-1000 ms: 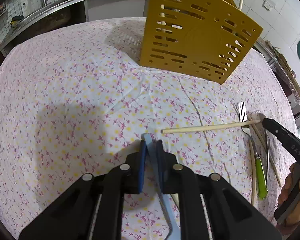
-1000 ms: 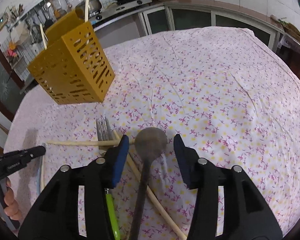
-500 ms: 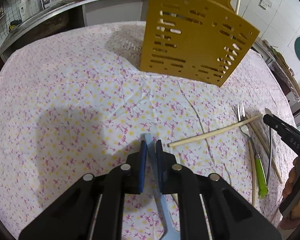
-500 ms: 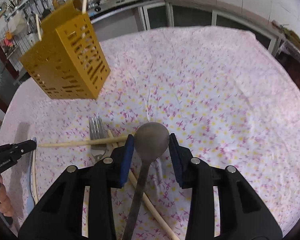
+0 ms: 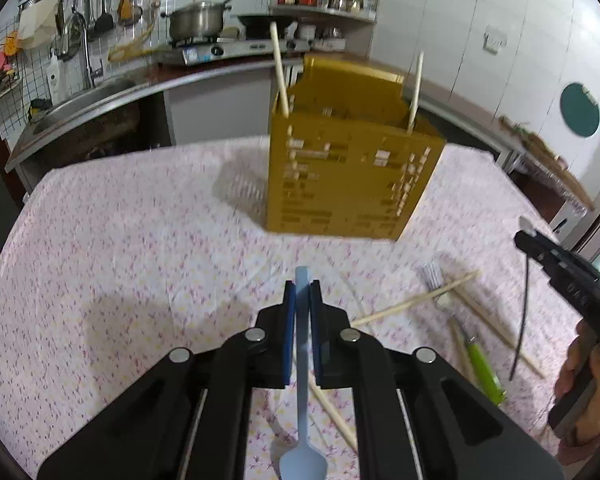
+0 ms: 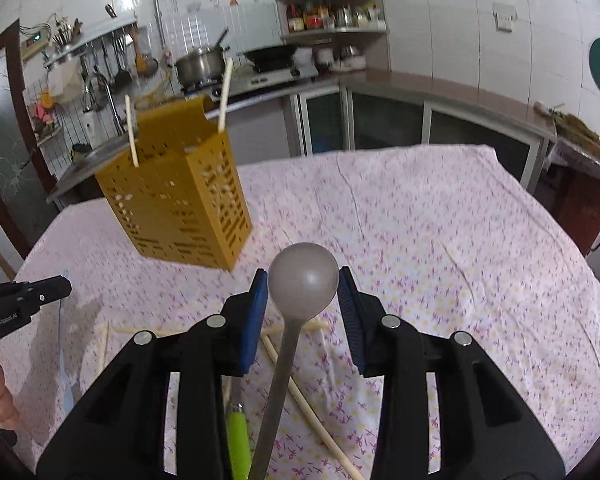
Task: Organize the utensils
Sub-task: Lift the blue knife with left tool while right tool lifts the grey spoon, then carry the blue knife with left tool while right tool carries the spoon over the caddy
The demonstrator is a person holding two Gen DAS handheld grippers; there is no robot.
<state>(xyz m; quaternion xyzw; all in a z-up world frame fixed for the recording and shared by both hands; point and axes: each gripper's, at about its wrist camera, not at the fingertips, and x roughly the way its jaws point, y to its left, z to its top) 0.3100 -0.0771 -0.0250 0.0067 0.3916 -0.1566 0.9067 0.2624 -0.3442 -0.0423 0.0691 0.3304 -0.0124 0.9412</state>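
Note:
A yellow slotted utensil holder [image 5: 352, 168] stands on the flowered tablecloth with two chopsticks [image 5: 280, 76] in it; it also shows in the right wrist view [image 6: 176, 204]. My left gripper [image 5: 302, 296] is shut on a light blue spoon [image 5: 302, 360], held above the cloth with its bowl hanging back toward me. My right gripper [image 6: 303, 288] is shut on the bowl of a grey metal spoon [image 6: 303, 280], lifted off the table.
A fork with a green handle [image 5: 480, 364] and several loose chopsticks [image 5: 416, 300] lie on the cloth at the right. A kitchen counter with a sink and stove [image 5: 204, 48] runs behind the table.
Both grippers have risen and tilted up from the table. The right jaws closed on the grey spoon and lifted it. The blue spoon rose with the left gripper.

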